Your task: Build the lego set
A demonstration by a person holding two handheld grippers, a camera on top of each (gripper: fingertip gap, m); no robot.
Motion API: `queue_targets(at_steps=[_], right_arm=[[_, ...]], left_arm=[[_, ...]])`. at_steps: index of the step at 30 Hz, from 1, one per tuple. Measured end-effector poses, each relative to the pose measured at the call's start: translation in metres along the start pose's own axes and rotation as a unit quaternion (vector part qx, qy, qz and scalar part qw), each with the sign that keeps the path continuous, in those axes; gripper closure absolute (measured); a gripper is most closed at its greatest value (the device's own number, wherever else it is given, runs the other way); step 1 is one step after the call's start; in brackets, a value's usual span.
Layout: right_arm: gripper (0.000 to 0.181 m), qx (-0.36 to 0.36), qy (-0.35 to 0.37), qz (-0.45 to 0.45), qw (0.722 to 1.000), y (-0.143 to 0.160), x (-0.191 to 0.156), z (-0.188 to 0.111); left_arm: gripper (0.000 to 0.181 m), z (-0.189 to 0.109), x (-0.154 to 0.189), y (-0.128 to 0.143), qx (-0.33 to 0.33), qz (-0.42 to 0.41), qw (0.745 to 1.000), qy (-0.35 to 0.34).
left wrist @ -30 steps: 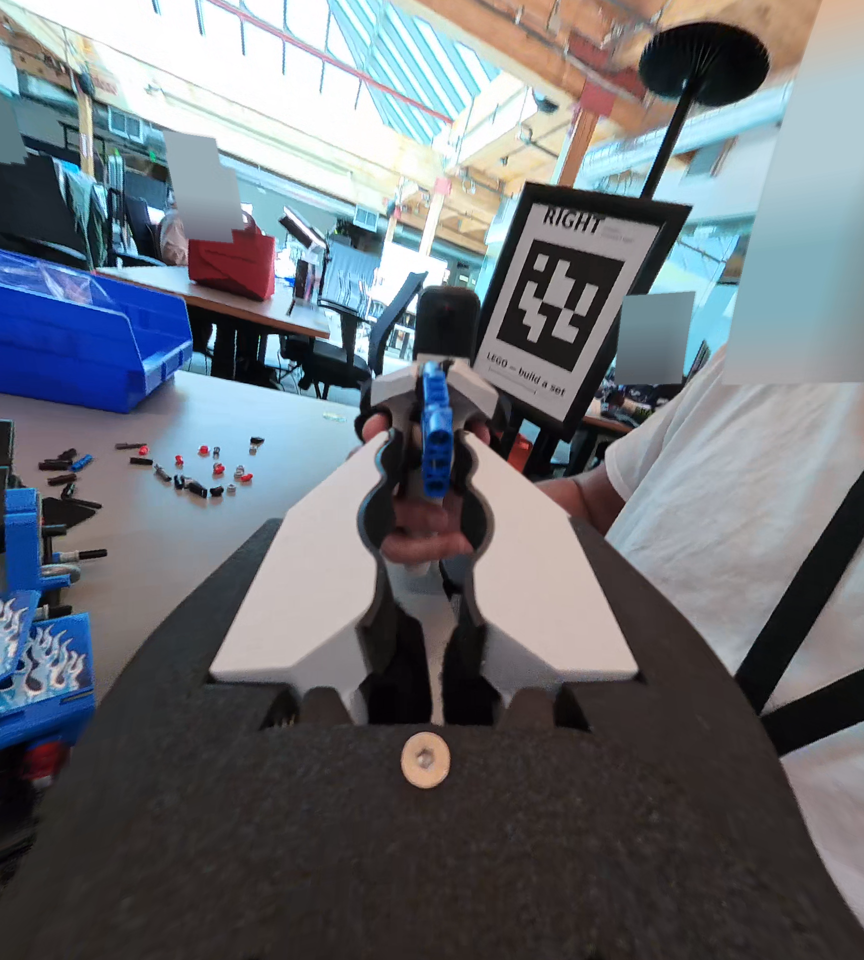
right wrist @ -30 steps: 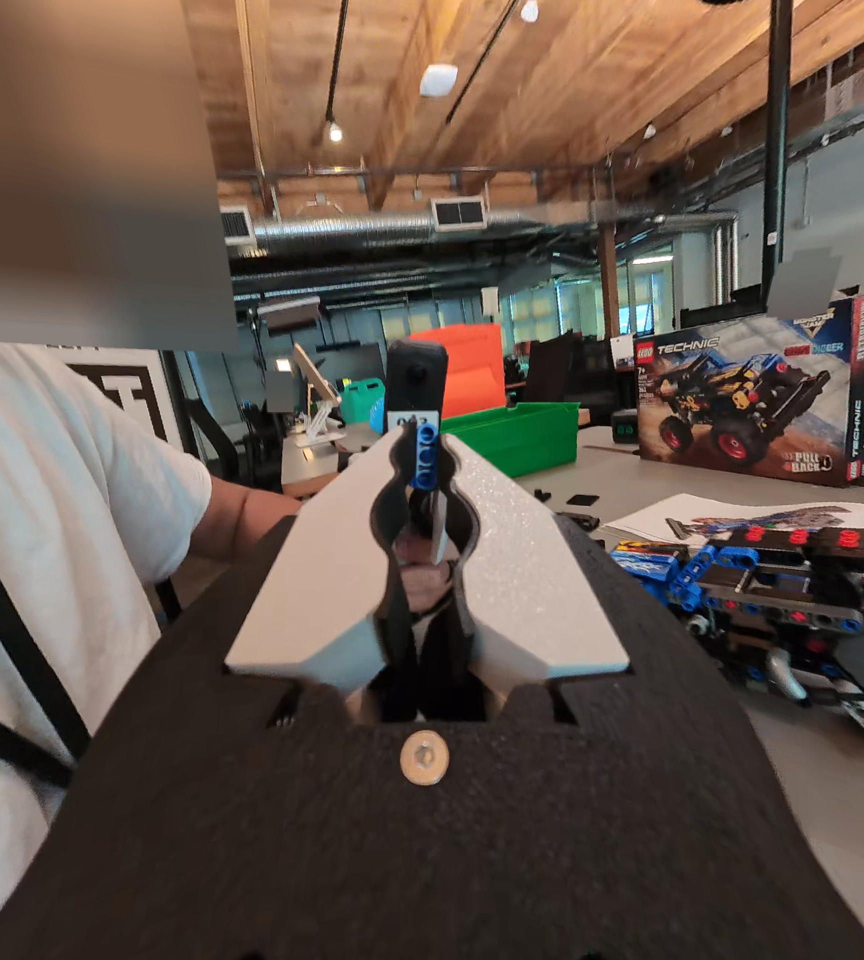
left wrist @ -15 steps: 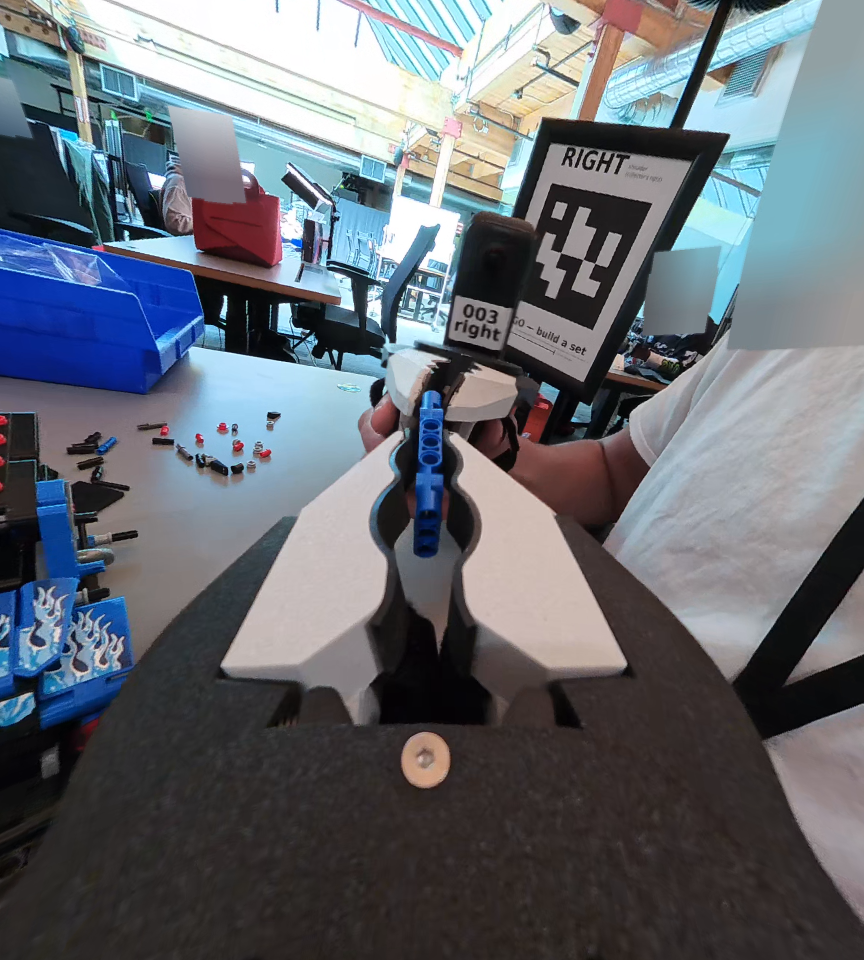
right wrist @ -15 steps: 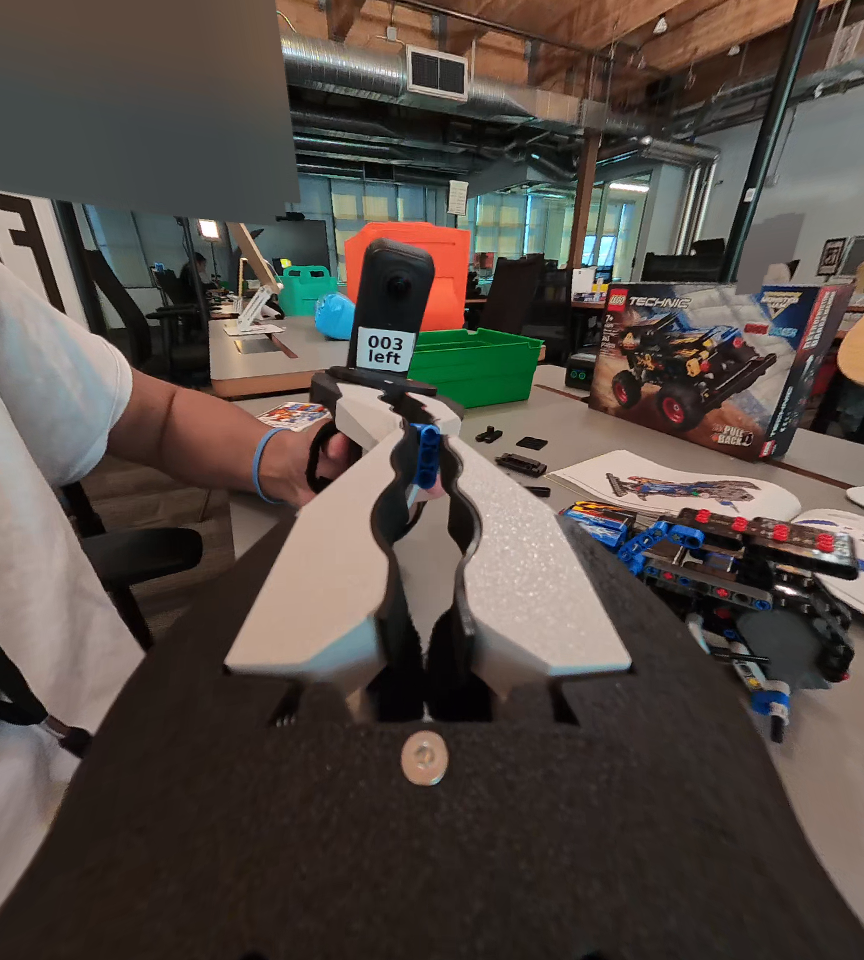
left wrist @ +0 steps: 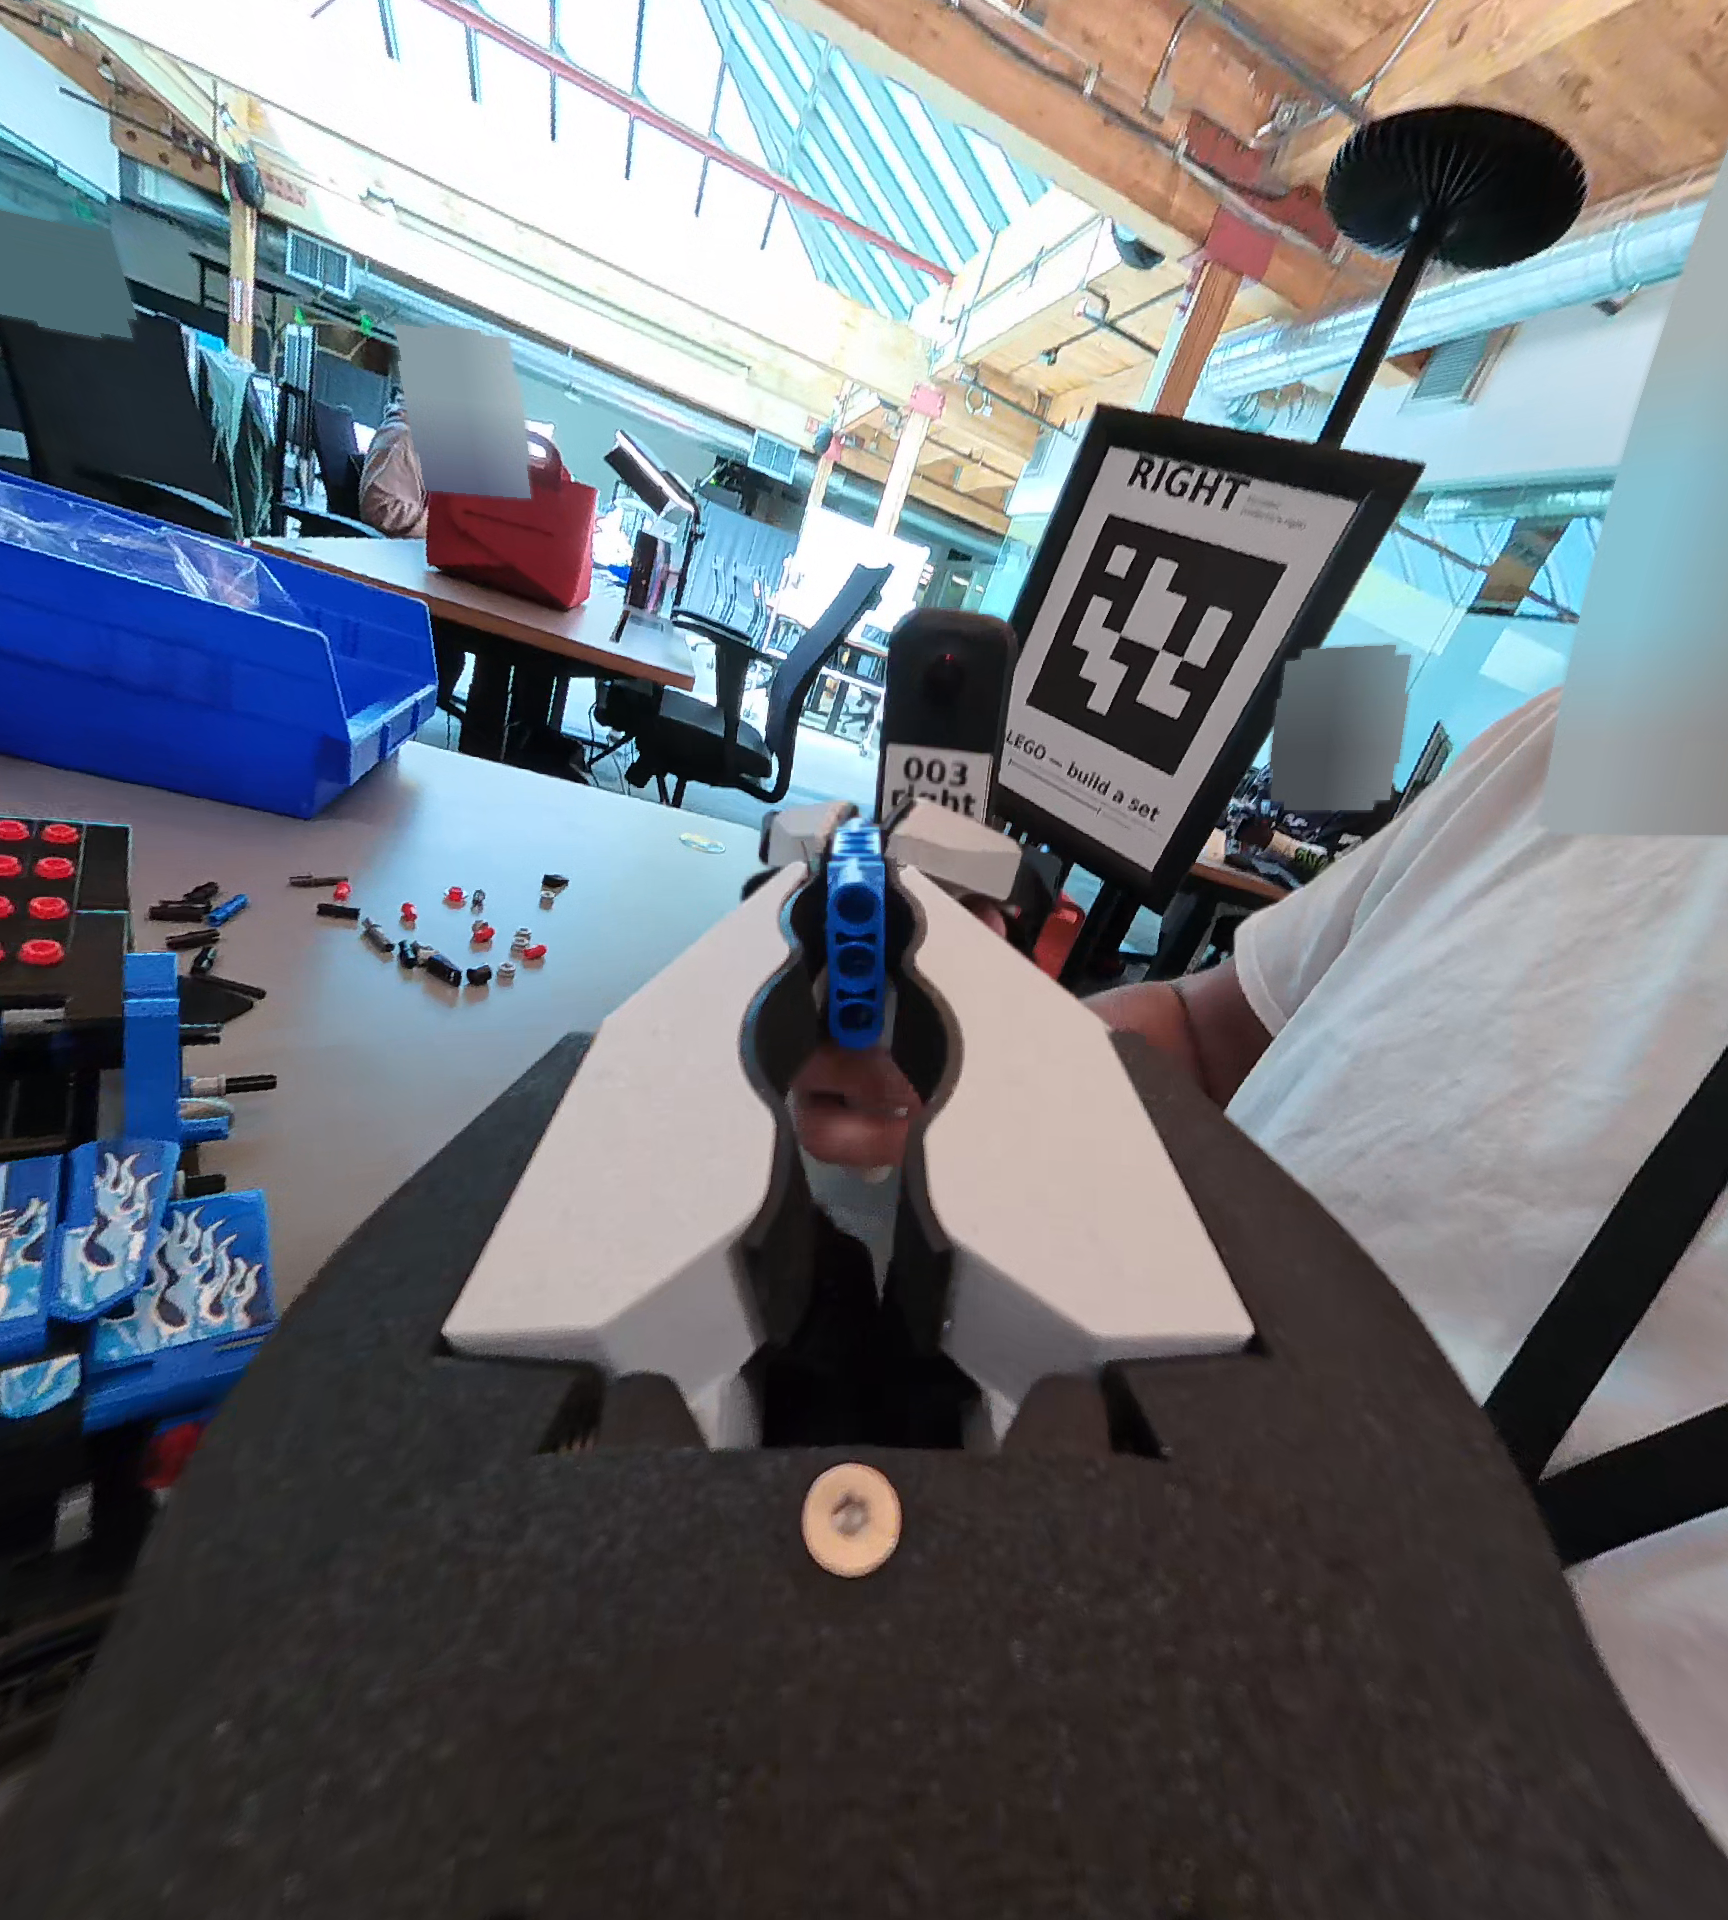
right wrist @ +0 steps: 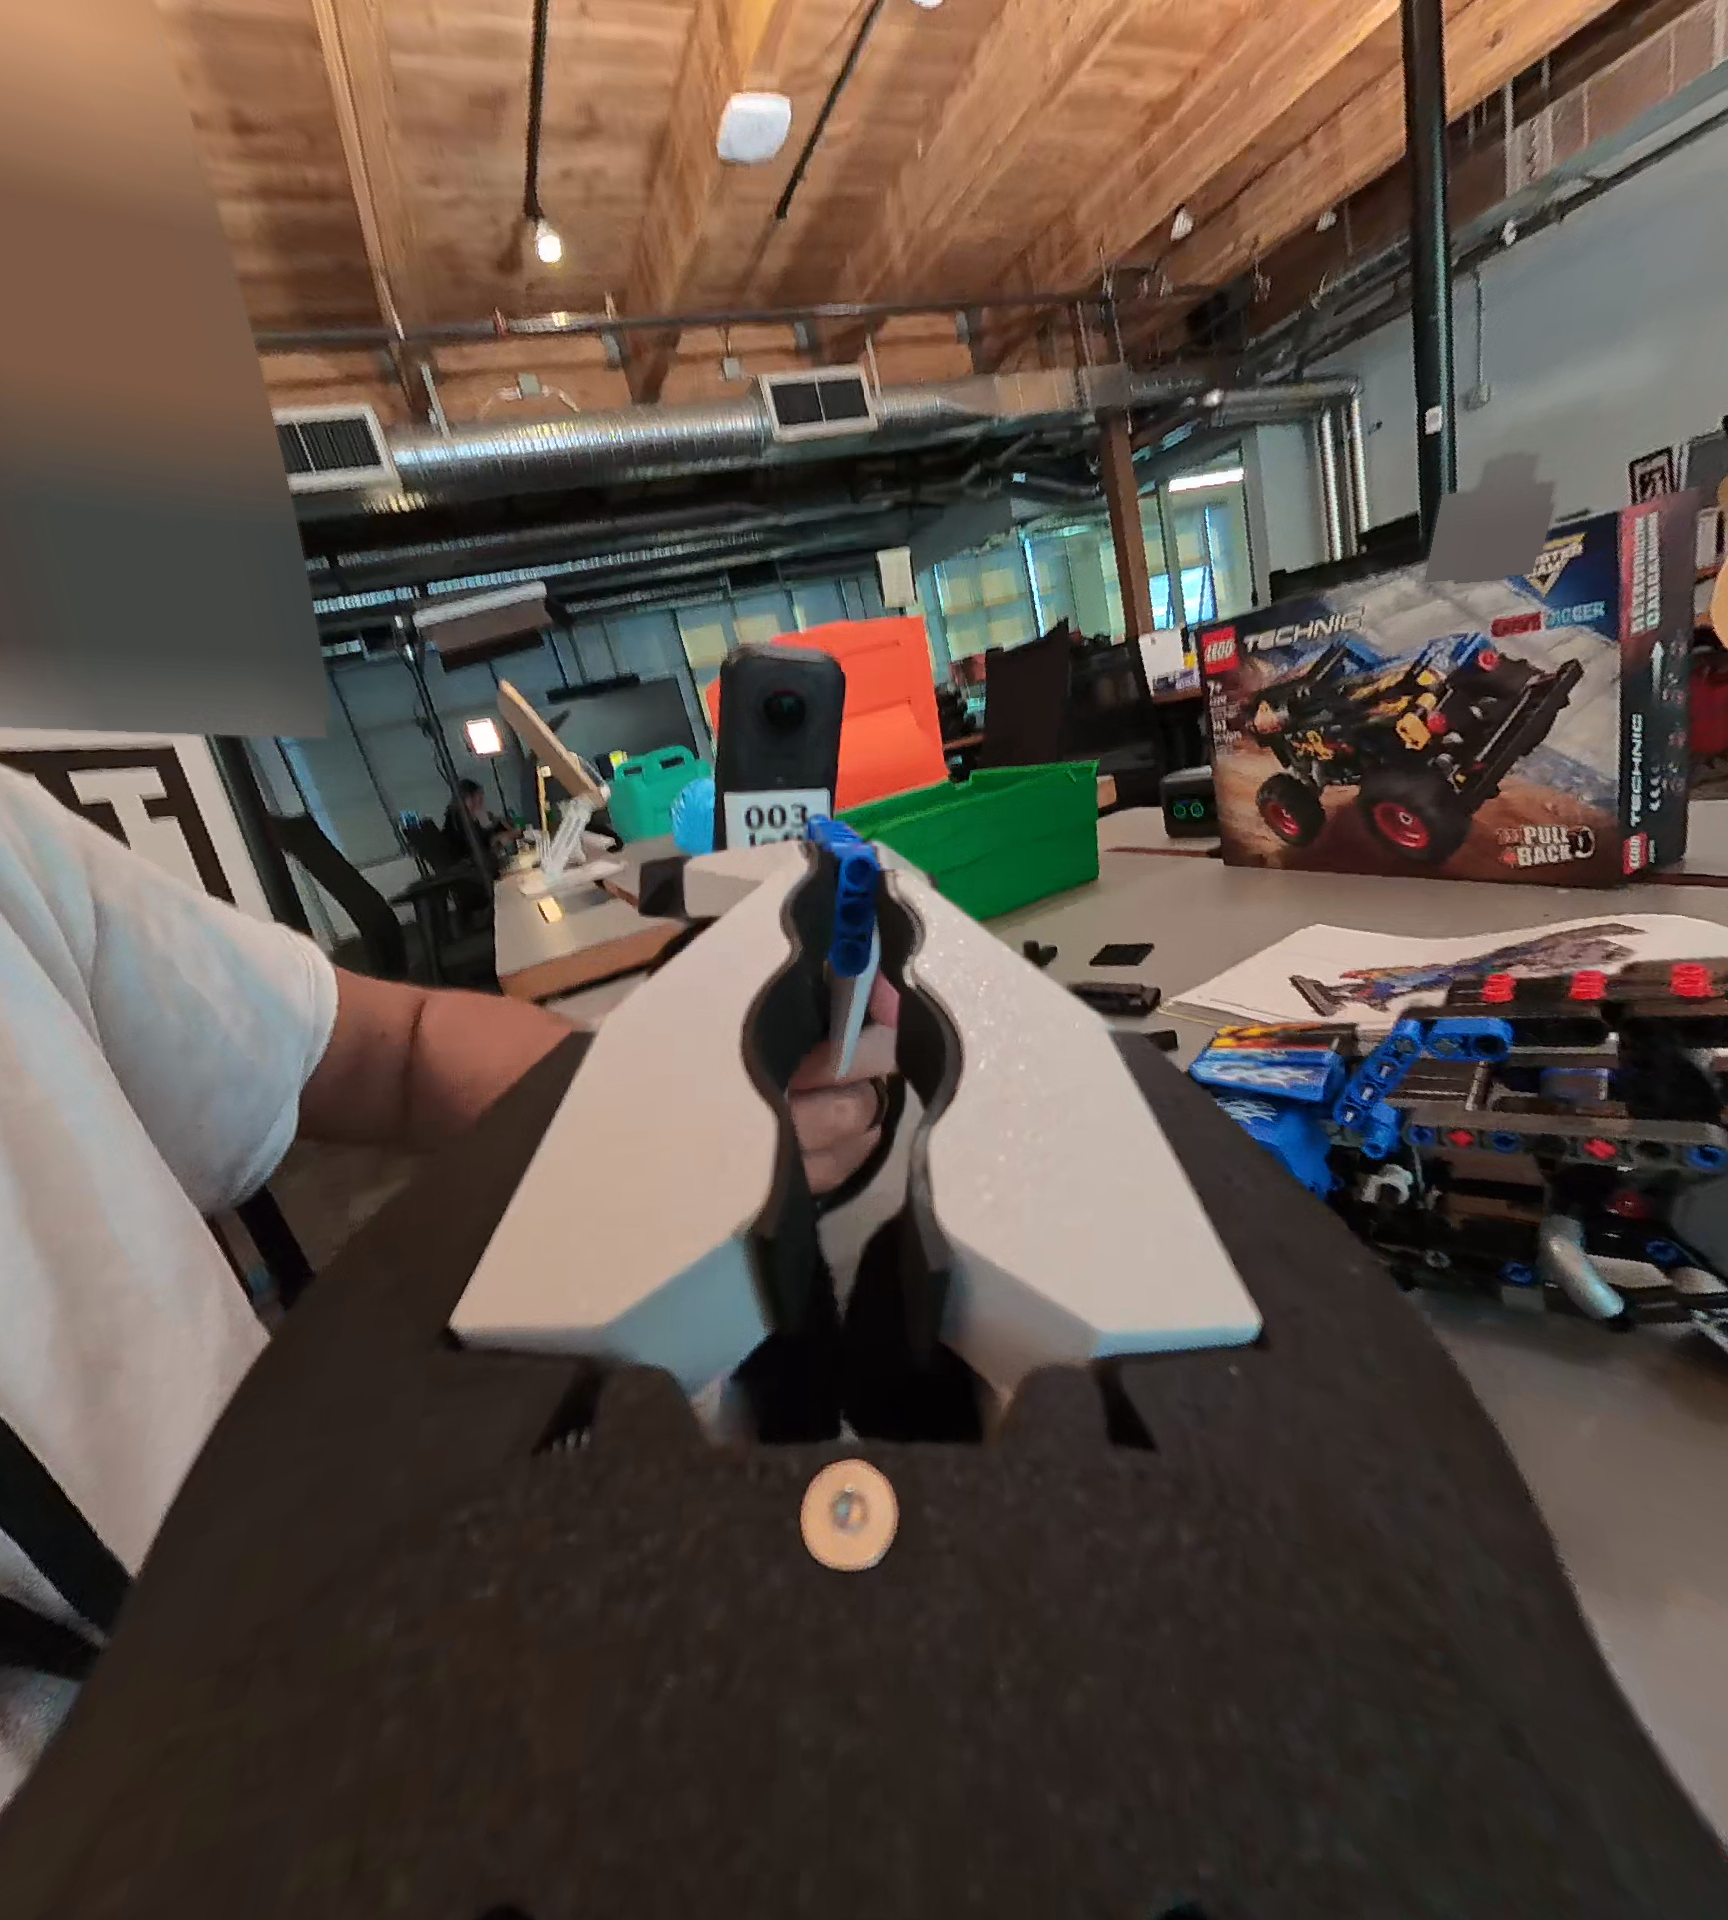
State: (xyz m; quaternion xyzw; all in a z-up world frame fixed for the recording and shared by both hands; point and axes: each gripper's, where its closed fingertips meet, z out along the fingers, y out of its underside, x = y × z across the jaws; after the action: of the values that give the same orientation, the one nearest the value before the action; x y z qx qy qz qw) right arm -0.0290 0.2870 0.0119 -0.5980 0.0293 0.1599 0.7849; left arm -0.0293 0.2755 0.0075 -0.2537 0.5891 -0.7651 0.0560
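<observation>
Both grippers meet tip to tip above the grey table point(left wrist: 486, 1049). The left gripper point(left wrist: 855, 914) has its white fingers clamped on a short blue plastic beam with round holes point(left wrist: 857, 961), and the right gripper point(right wrist: 844, 883) pinches the same beam point(right wrist: 852, 914) from the far end. The half-built blue-and-black lego truck point(right wrist: 1566, 1101) sits on the table, right of the right gripper.

Open workshop hall. Left wrist view: sloped skylight point(left wrist: 631, 135) between timber beams, bright daylight; brown table point(left wrist: 486, 613) with an office chair point(left wrist: 735, 717) beside it. Right wrist view: wood-plank ceiling point(right wrist: 943, 156) with a small lamp point(right wrist: 548, 244), silver air duct point(right wrist: 631, 442) with a vent point(right wrist: 818, 403), dark column point(right wrist: 1426, 260), tall windows point(right wrist: 995, 597) at the far wall
</observation>
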Motion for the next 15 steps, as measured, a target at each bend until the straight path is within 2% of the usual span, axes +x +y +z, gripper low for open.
queue_targets(at_steps=[4,7,11,13,15], right_arm=[[0.165,-0.034,-0.003,-0.051,0.998,-0.001,0.001,-0.006],[0.156,-0.082,0.009,-0.167,0.982,0.004,-0.002,-0.011],[0.146,-0.179,0.059,-0.355,0.916,0.018,0.001,-0.011],[0.146,-0.170,0.075,-0.433,0.882,0.013,-0.002,-0.009],[0.148,-0.199,0.069,-0.474,0.855,0.021,-0.002,-0.009]], left_arm=[[0.176,0.000,0.001,-0.001,0.005,-0.020,1.000,0.013],[0.176,-0.003,0.001,-0.003,0.013,-0.054,0.998,0.034],[0.176,-0.001,0.001,0.002,0.009,-0.125,0.990,0.066],[0.176,0.001,0.003,0.009,-0.006,-0.158,0.984,0.083],[0.176,0.003,0.006,0.013,-0.018,-0.184,0.978,0.097]])
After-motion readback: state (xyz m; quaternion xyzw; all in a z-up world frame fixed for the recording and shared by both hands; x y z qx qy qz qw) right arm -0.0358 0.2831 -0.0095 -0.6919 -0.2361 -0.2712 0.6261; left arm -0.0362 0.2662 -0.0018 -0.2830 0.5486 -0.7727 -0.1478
